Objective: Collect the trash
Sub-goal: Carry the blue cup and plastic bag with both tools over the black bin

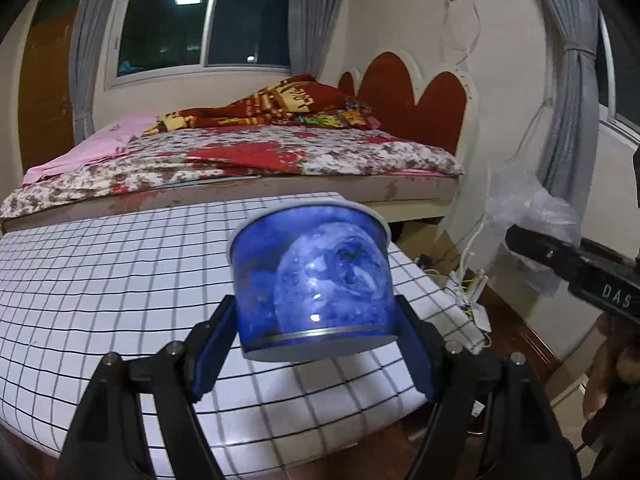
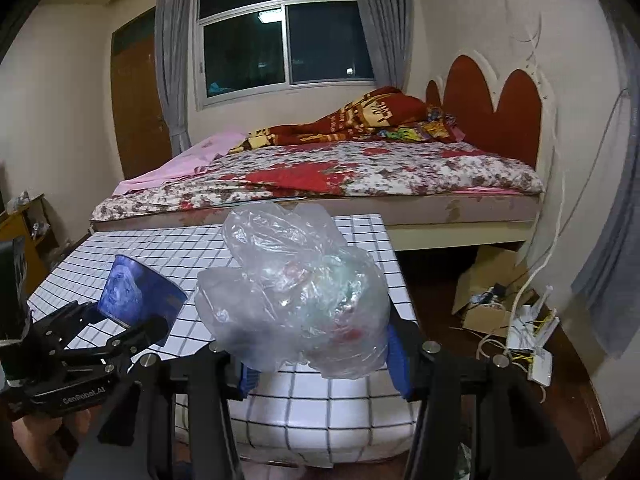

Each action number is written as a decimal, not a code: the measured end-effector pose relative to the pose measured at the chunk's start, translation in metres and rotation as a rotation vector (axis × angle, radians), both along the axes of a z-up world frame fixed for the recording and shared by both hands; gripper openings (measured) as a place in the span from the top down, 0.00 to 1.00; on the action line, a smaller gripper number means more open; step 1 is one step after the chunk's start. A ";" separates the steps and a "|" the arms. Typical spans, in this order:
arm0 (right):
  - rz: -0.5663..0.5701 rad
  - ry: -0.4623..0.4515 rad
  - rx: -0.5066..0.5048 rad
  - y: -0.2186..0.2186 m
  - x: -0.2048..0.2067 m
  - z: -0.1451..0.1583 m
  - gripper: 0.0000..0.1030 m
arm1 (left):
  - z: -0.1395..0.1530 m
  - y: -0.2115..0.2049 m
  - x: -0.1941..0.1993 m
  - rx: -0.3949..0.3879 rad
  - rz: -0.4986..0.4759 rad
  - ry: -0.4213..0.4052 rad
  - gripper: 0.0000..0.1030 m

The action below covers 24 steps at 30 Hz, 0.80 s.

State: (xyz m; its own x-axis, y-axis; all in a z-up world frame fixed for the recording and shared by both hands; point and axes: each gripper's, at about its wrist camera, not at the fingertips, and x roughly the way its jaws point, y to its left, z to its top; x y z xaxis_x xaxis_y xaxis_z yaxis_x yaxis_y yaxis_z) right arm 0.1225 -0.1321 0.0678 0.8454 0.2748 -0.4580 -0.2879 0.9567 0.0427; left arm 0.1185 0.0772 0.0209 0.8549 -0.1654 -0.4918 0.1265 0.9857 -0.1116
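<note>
Blue round paper cup (image 1: 310, 280) sitting upright, rim up, clamped between left gripper (image 1: 312, 344) pads; crumpled clear plastic bag (image 2: 296, 292) bulging upward, squeezed inside right gripper (image 2: 320, 364).

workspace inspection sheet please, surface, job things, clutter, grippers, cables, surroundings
surface: white table with black grid lines, nothing seen lying on it.
job's things: blue round cup with a metal rim and crumpled clear plastic bag, both held above the table.
clutter: open cardboard box on the floor, right of the table.
grippers: left hand-held gripper shut on the cup; right hand-held gripper shut on the bag.
cables: white cables and white plug strip on the floor.
surroundings: bed with floral cover, red scalloped headboard, dark window with grey curtains.
</note>
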 end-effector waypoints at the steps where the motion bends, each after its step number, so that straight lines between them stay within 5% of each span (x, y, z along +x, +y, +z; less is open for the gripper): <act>1: -0.010 -0.002 -0.002 -0.006 -0.004 -0.001 0.49 | 0.000 -0.005 -0.001 0.002 -0.010 0.000 0.26; 24: -0.321 0.050 0.062 -0.166 -0.052 -0.038 0.48 | -0.023 -0.147 -0.003 0.058 -0.296 0.052 0.26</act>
State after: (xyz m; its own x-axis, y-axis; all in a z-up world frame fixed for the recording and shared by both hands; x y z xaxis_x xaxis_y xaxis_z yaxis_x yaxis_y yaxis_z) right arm 0.0705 -0.2980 0.0297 0.8701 0.0269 -0.4922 0.0316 0.9934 0.1102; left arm 0.1157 -0.0700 -0.0018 0.7470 -0.3743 -0.5494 0.4049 0.9117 -0.0706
